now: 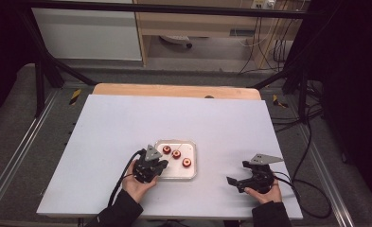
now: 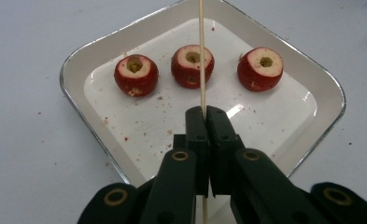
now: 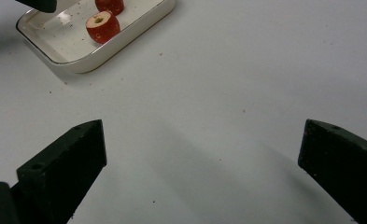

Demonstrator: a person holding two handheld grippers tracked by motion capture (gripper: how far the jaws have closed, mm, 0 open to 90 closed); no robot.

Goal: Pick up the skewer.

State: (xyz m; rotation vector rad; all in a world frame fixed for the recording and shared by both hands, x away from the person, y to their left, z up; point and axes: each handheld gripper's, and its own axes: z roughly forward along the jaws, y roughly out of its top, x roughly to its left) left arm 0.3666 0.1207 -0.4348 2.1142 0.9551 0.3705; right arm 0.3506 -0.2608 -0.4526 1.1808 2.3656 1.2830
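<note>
Skewer (image 2: 201,56) clamped in left gripper (image 2: 206,114); unlabelled.

left tongs (image 1: 161,164): black, brass-ringed pivot holes, grey three-cornered plate
right tongs (image 1: 237,183): black, blocky jaws, grey plate
cables: black, one per tongs
sleeves: dark

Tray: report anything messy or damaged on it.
Red crumbs are scattered over the tray floor and onto the table. The three fruits have cut tops and hollowed cores. Nothing is tipped over.
</note>
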